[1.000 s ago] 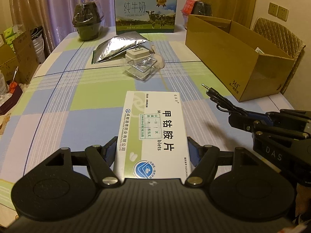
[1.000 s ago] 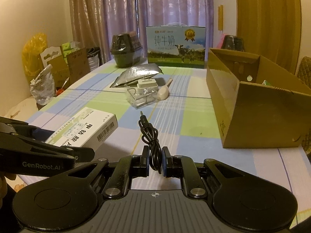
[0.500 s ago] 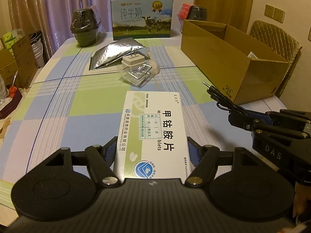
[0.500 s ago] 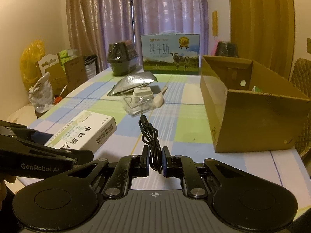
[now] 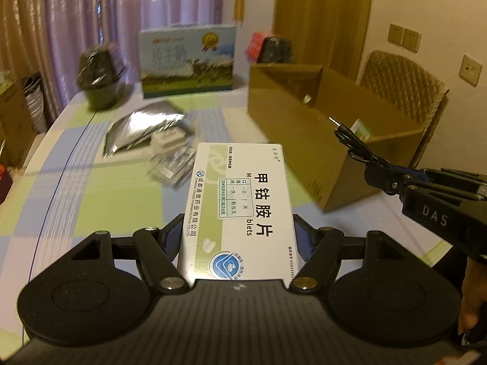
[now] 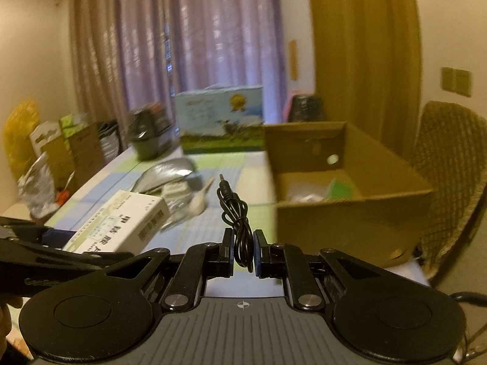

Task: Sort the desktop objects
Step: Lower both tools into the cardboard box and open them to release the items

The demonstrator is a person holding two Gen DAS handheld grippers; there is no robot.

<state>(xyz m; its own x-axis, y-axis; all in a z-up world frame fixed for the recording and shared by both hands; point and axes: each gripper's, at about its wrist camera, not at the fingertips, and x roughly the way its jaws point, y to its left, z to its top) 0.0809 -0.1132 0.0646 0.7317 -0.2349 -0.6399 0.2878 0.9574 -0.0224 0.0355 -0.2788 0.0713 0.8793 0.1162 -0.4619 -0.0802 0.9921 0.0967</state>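
Note:
My left gripper [image 5: 240, 237] is shut on a white and green medicine box [image 5: 240, 206], held flat above the table and pointing away from me. My right gripper [image 6: 243, 251] is shut on a coiled black audio cable [image 6: 236, 213] whose plug sticks up and forward. From the left wrist, the right gripper [image 5: 380, 179] shows at the right with the cable [image 5: 353, 144] in front of the open cardboard box [image 5: 304, 115]. From the right wrist, the medicine box [image 6: 121, 222] lies at the lower left, and the cardboard box [image 6: 350, 213] stands ahead to the right, with small items inside.
On the checked tablecloth [image 5: 100, 194] lie a silver foil pouch [image 5: 140, 127], a white adapter on a clear case [image 5: 173, 158] and a white scoop [image 6: 197, 203]. A milk carton box [image 5: 185, 60] and a dark pot [image 5: 97, 76] stand at the back. A wicker chair [image 6: 450, 182] is at the right.
Both grippers have risen and tilted up, still holding the medicine box and the cable. The view into the cardboard box has opened up, and the background is blurred with motion.

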